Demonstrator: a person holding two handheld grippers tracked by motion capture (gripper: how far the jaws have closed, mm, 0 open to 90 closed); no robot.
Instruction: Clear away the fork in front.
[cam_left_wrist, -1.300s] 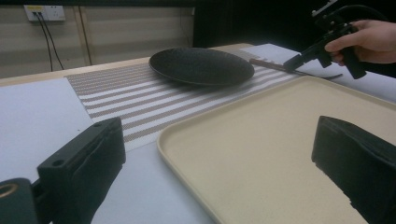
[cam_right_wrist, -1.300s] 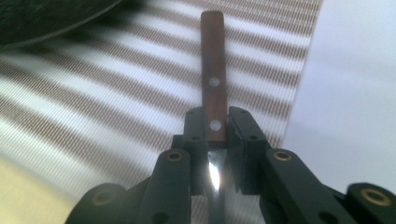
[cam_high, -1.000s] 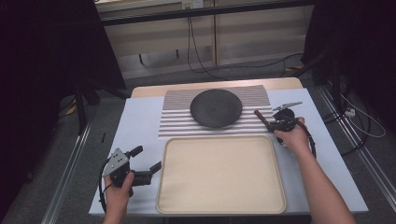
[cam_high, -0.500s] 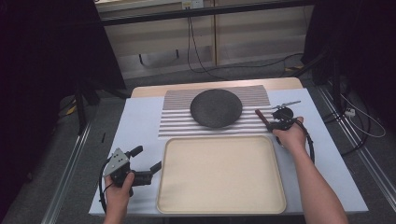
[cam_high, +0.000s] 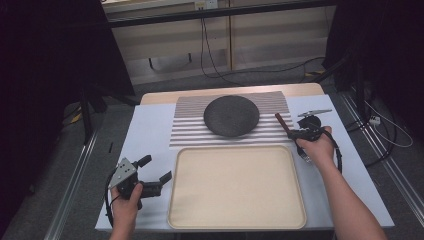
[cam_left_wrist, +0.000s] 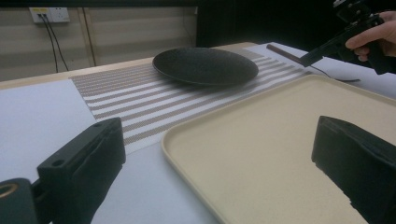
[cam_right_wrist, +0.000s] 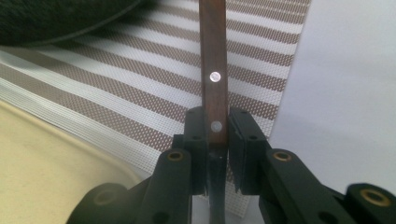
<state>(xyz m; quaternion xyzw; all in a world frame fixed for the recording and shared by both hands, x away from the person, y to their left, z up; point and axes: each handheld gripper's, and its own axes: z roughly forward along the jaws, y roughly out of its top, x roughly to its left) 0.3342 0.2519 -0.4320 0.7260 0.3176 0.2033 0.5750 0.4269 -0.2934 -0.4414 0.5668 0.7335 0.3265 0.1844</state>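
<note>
right tool (cam_right_wrist: 215, 135) clamping knife handle (cam_right_wrist: 212, 70), left tool (cam_high: 152, 172) agape

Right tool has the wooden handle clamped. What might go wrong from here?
The right tool grips the wooden handle near one end, so the long free end may swing or pivot. It lies close to the dark plate and could knock it. Dragging it could shift the striped mat.

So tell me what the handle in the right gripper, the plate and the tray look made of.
Handle: dark brown wood, apparently, with two bright metal rivets. Plate: matt black, faintly speckled, likely stoneware. Tray: cream, smooth, rolled rim, probably plastic. Right gripper clamps the handle.
</note>
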